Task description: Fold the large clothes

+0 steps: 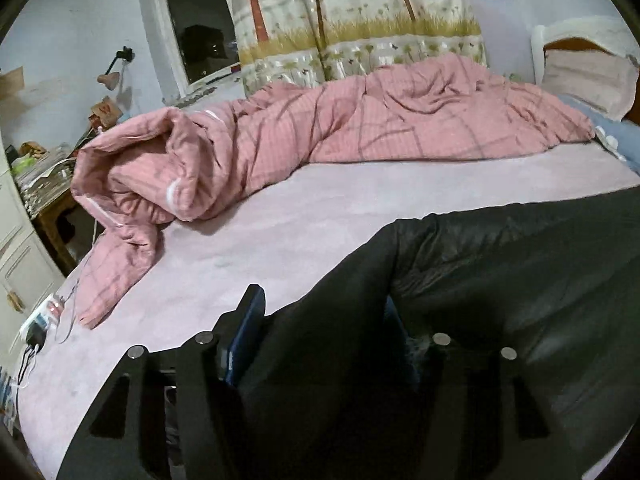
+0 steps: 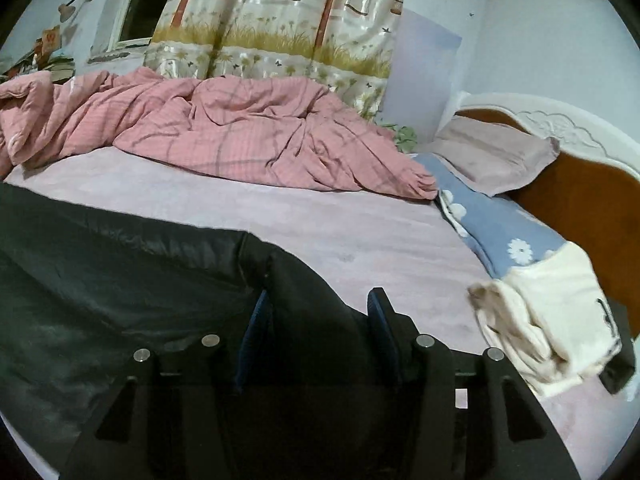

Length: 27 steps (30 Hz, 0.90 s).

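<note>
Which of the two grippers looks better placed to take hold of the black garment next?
Probably right: the black garment lies between the right gripper fingers, both visible. The left gripper is half buried.

Both wrist views sit low and close over the bed [image 1: 304,216], facing the curtain [image 1: 352,20], sharing the pink quilt [image 2: 240,136].

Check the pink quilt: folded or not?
Not folded. The pink quilt lies crumpled in a long heap along the far side of the bed.

Both fisheye views are dim and bluish under indoor light, the window [image 1: 196,20] black, with edges bowed and vignetted, slight motion blur, and the dark garment [image 1: 500,288] showing dull sheen.
</note>
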{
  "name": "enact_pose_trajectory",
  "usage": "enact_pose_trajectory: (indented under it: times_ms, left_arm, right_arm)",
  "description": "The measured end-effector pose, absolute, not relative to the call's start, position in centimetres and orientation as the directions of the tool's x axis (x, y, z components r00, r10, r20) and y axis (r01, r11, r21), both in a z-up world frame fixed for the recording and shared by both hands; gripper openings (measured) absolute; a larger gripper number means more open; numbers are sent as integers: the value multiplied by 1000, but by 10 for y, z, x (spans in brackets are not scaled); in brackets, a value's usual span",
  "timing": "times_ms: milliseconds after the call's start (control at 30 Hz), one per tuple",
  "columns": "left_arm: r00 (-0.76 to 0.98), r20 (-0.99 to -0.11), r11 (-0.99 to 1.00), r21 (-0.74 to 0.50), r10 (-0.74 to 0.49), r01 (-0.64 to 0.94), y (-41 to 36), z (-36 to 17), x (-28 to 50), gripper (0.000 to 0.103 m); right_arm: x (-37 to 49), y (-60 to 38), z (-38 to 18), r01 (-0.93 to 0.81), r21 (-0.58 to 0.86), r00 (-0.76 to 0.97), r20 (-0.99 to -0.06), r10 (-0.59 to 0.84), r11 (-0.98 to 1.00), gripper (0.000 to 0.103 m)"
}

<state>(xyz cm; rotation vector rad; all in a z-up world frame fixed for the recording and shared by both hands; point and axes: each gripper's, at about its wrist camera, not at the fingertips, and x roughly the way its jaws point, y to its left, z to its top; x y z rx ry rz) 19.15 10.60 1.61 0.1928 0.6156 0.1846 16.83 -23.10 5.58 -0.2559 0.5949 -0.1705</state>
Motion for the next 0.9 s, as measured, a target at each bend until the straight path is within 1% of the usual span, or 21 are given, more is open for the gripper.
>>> enact_pose_trajectory:
  times_ms: [67,100,167,233,300,367,433,467,500,533,567,600,667,700,767,833,900]
  left_arm:
    - [804,-550,966,233,226,-112,107,14,198,65]
    - [795,-563,966,232,227,-111,109,11,203,66]
    - [781,-586,971,210,217,-112,115,7,209,70]
    - [786,-585,977,183,201,-113,120,8,210,70]
    - [807,-560,981,161,185,-113,122,16,201,73]
    - [828,-532,984,129,174,-123,124,30,188,88]
    - [859,-491,989,92,144,-113,126,47,168,91]
    - [875,-468,992,80,124,-98,126,55,157,92]
    - [888,-447,994,70,108,-86,126,62,147,92]
    - [905,-417,996,57,91,-74,126,69,134,96]
    - [918,-388,997,42,75,-63,127,75,124,100]
    - [929,-365,998,29,57,-50,126,80,115,101]
    - [945,-326,1000,19,0,6,122,89,101,102]
    - [945,-327,999,33,-23,36,119,90,99,102]
    - [927,-370,993,77,-54,89,112,84,105,102]
    - [906,-419,993,68,-64,102,112,71,118,102]
    - [872,-484,994,39,-71,103,114,54,142,102]
  right_arm:
    - [182,-235,49,93,-272,816,-531,-230,958,58]
    - [185,-237,48,94,-257,815,-535,-222,962,59]
    - [185,-244,46,90,-222,820,-537,-199,971,67]
    - [182,-254,47,95,-187,824,-536,-182,978,71]
    - [173,-266,52,108,-139,833,-527,-166,984,73]
    - [163,-278,62,117,-84,846,-513,-143,990,74]
    - [147,-288,75,110,-16,869,-484,-104,994,75]
    - [135,-292,83,92,25,885,-460,-70,995,77]
    - [127,-295,88,75,52,896,-442,-45,996,79]
    - [118,-295,94,51,76,908,-419,-15,996,86]
    - [107,-295,99,15,101,922,-387,26,995,87]
    - [97,-293,104,-23,117,933,-354,64,993,87]
    - [85,-285,110,-86,112,940,-321,118,990,88]
    - [83,-279,110,-118,103,938,-314,145,988,89]
    - [84,-268,106,-172,97,925,-327,195,980,94]
    - [92,-258,95,-196,94,904,-369,217,976,95]
    - [111,-250,77,-207,91,868,-442,226,974,95]
